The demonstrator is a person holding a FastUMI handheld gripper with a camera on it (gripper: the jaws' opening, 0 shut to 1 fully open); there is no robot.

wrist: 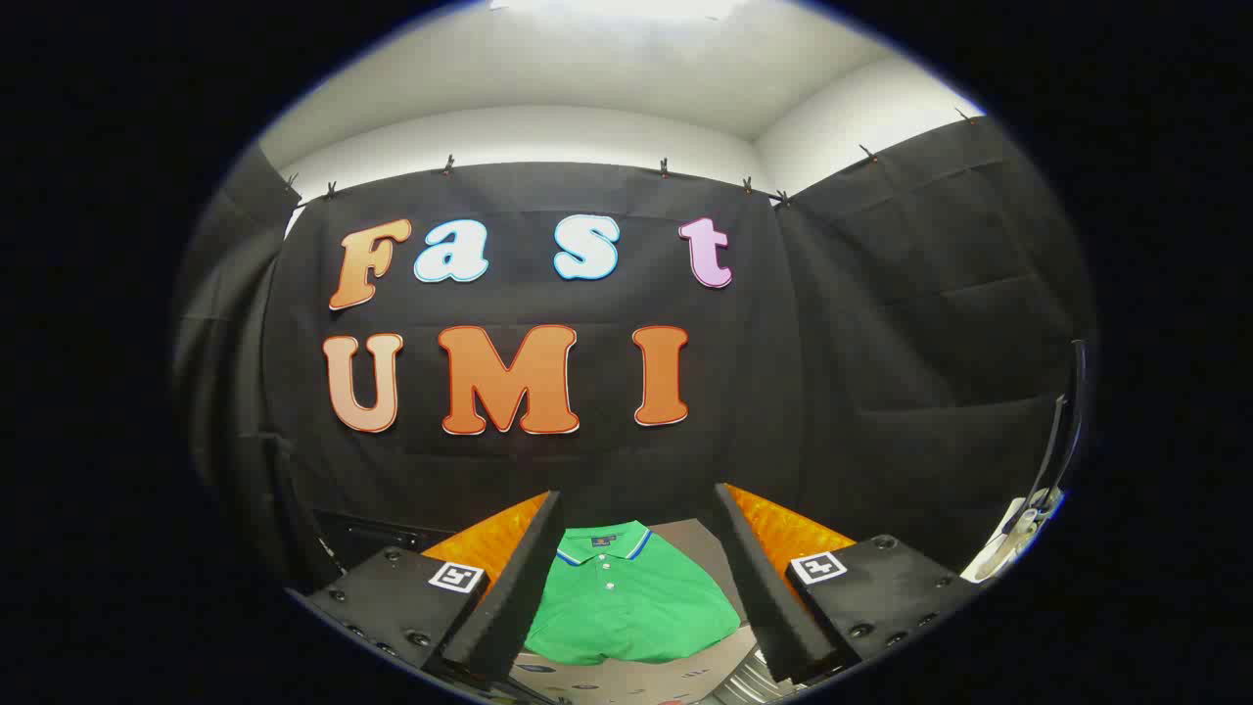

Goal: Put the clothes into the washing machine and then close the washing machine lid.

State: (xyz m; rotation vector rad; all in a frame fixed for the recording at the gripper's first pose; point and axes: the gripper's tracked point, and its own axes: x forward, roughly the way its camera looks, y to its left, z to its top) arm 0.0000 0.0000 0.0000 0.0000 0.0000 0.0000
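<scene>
Gripper [636,587] held level above the counter [700,539], fingers spread wide, gripping nothing. One green polo shirt [626,602] lies flat on the counter between and just beyond the fingertips, collar toward the far wall. Nothing stands between gripper and shirt. One white object [1018,534] at far right, unclear.

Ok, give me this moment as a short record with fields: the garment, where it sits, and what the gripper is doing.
garment: green polo shirt, collar trimmed in blue, buttoned
placement: lying flat on a light surface, seen between the fingers and ahead of them
gripper: open, fingers spread apart, touching nothing
backdrop: black cloth wall
task stage: shirt not yet picked up
</scene>
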